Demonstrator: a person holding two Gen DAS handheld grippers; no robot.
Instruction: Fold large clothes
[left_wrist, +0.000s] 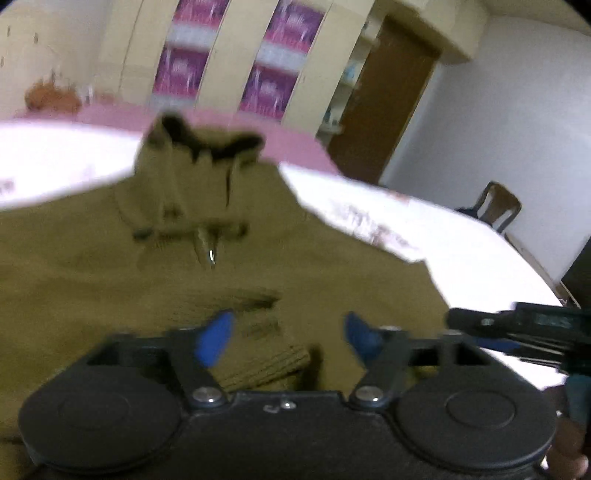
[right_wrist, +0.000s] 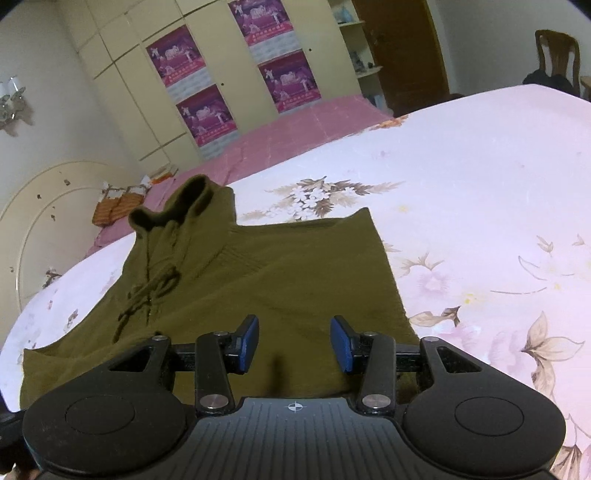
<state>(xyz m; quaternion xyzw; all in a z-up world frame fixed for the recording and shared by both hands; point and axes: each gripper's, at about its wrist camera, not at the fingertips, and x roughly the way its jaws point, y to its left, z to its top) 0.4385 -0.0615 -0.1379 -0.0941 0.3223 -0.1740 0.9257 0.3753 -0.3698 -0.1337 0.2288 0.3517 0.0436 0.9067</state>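
Observation:
An olive-green knitted sweater (right_wrist: 258, 280) with a high collar (right_wrist: 184, 203) and a drawstring lies flat on the floral bedsheet (right_wrist: 480, 221), collar pointing away from me. My left gripper (left_wrist: 290, 338) hovers open over the sweater (left_wrist: 110, 277). A ribbed cuff (left_wrist: 266, 358) lies on the fabric below the gap between its blue pads (left_wrist: 216, 338), and neither pad presses on it. The left wrist view is blurred. My right gripper (right_wrist: 294, 343) is low over the sweater's near hem, half open, with its pads clear of the cloth.
A pink blanket (right_wrist: 295, 136) covers the far part of the bed. Behind it are a cream wardrobe with purple posters (right_wrist: 207, 110) and a brown door (right_wrist: 399, 51). A wooden chair (right_wrist: 557, 55) stands at the far right. The other tool's black frame (left_wrist: 524, 325) juts in from the right.

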